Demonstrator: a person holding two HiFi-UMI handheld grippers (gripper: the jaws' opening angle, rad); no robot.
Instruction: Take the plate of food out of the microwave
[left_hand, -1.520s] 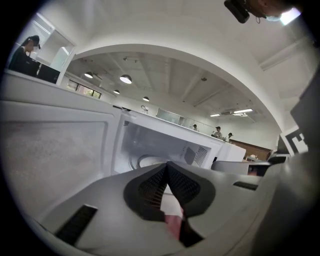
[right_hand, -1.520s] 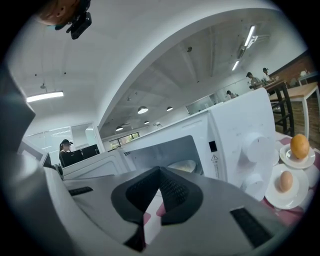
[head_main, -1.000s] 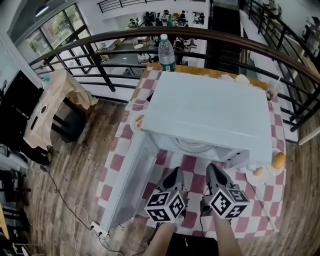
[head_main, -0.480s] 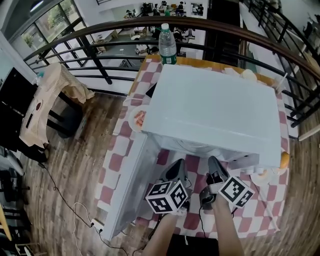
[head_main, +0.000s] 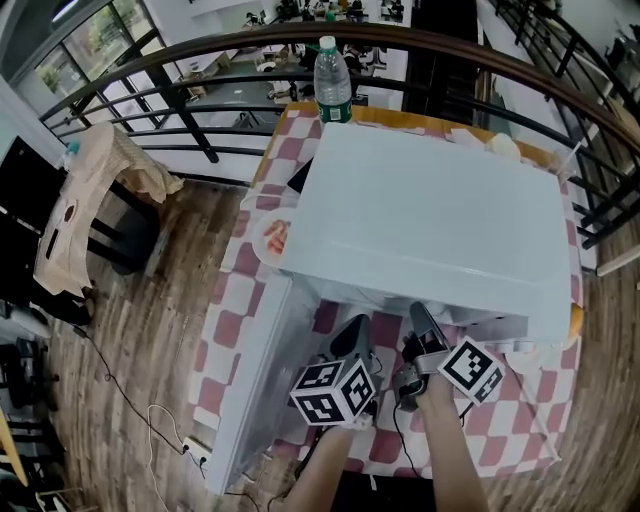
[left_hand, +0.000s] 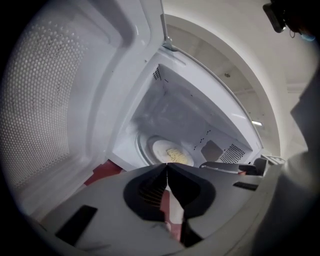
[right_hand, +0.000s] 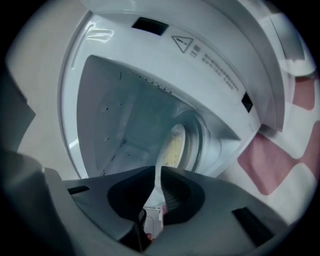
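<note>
**Here, both grippers face the open microwave, plate inside**

Now the white microwave (head_main: 430, 220) stands on a red-and-white checked tablecloth (head_main: 238, 292). Its door (head_main: 255, 370) is swung wide open toward 7 o'clock in the head view. The two grippers sit side by side at the 6 o'clock edge of the oven, just in front of its mouth, and both point toward 12 o'clock into the cavity.

The plate of food (left_hand: 172, 155) lies inside the microwave on the round turntable, well back from the opening. It is a pale plate with a yellowish heap on it. From the left gripper it shows just beyond the jaw tips at 12 o'clock. From the right gripper it appears tipped toward 1 o'clock, since that view is rolled.

The left gripper (left_hand: 167, 164) has its jaws closed tip to tip, with nothing caught between them. The right gripper (right_hand: 157, 169) has just been opening its jaws. A narrow gap now stands between the tips and nothing is in it. The plate is seen past the gap, not touched by either pad.

A clear water bottle (head_main: 332, 82) stands at the table's far edge, at 11 o'clock from the oven. A small dish with reddish food (head_main: 270, 240) lies on the cloth at the oven's 9 o'clock side. A dark railing (head_main: 200, 72) curves behind the table.
</note>
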